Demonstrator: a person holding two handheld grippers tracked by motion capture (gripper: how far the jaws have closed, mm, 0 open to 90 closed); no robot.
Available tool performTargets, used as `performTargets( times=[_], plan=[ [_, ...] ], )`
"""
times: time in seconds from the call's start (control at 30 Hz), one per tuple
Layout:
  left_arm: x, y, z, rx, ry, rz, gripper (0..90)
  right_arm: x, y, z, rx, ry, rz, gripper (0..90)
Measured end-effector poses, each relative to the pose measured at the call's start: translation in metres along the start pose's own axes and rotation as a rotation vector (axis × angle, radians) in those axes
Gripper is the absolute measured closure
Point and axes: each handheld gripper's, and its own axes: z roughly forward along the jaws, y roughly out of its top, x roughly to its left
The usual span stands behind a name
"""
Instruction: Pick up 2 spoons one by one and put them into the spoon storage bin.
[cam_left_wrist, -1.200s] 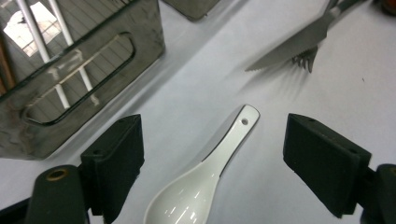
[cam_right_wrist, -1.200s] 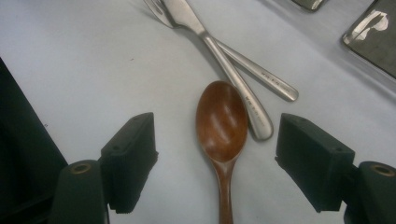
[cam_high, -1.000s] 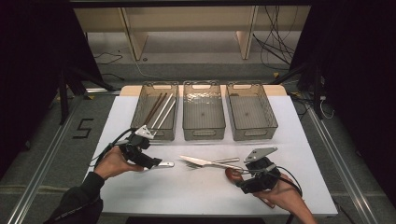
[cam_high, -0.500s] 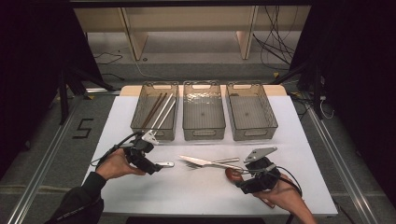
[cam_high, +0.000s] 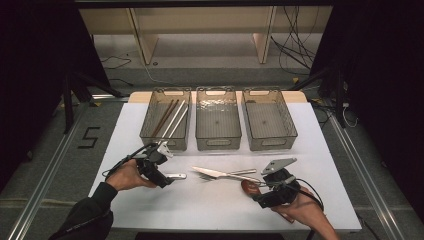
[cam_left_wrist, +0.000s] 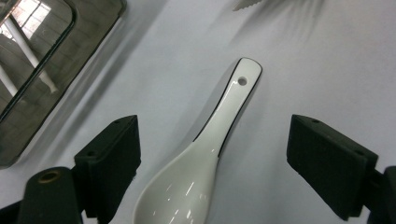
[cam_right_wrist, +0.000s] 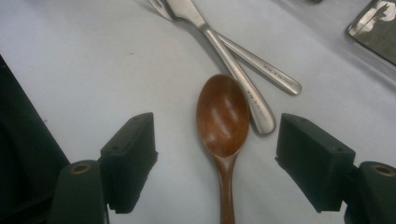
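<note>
The left tongs (cam_left_wrist: 212, 168) stand wide apart over a white ceramic spoon (cam_left_wrist: 205, 154) — nothing is gripped. The spoon lies flat on the white counter (cam_left_wrist: 327, 70) between the two black jaws, its bowl toward the camera and its handle, with a small hole near the end, pointing away. In the high view the left tongs (cam_high: 162, 176) sit at the near left of the counter (cam_high: 320, 145), with the white spoon (cam_high: 176, 176) showing just at their tip.

The right tongs (cam_right_wrist: 215, 161) are also wide and hold nothing. Between their jaws lies a brown wooden spoon (cam_right_wrist: 223, 121), bowl away from the camera, handle running back toward it. A metal knife (cam_right_wrist: 219, 51) and a metal fork (cam_right_wrist: 261, 63) lie crossed just beyond it, and the knife's handle end touches or nearly touches the rim of the wooden bowl. From above, the right tongs (cam_high: 260, 195) are at the near right of the counter, the wooden spoon (cam_high: 250, 187) at their tip.

Three clear bins stand in a row at the far side — the left bin (cam_high: 150, 131) holds chopsticks (cam_high: 170, 119); the middle bin (cam_high: 218, 142) and right bin (cam_high: 270, 142) look bare.
</note>
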Motion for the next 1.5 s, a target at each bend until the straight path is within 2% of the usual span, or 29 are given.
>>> performTargets(
  times=[0.33,0.5,0.73,0.8,0.9,1.0,1.13,1.17,1.3,1.5],
  plan=[
    [0.005,0.003,0.006,0.036,-0.003,0.005,25.8,-0.001,0.0,-0.001,0.0,-0.004,0.004,29.1],
    [0.004,0.005,0.009,0.049,-0.018,0.026,32.6,-0.001,0.0,-0.001,0.0,-0.004,0.007,29.0],
    [0.004,0.006,0.017,0.1,-0.043,0.064,44.6,0.0,-0.001,-0.002,-0.001,-0.005,0.006,29.1],
    [0.005,0.006,0.02,0.108,-0.056,0.057,47.1,0.0,-0.001,-0.002,0.0,-0.007,0.007,29.1],
    [0.006,0.005,0.024,0.111,-0.071,0.06,52.4,0.001,-0.001,-0.002,0.001,-0.007,0.004,29.1],
    [0.006,0.005,0.024,0.111,-0.065,0.055,57.0,0.001,0.0,-0.002,0.003,-0.008,0.0,29.1],
    [0.005,0.007,0.026,0.129,-0.056,0.088,59.0,0.002,0.001,-0.001,0.004,-0.009,-0.001,29.1],
    [0.005,0.007,0.027,0.126,-0.056,0.086,59.0,0.003,0.0,-0.001,0.006,-0.009,-0.003,29.1],
    [0.006,0.007,0.027,0.126,-0.073,0.087,61.0,0.003,0.0,-0.002,0.004,-0.009,-0.002,29.1],
    [0.005,0.008,0.027,0.138,-0.088,0.103,70.8,0.003,0.0,-0.002,0.007,-0.008,-0.005,29.1]
  ],
)
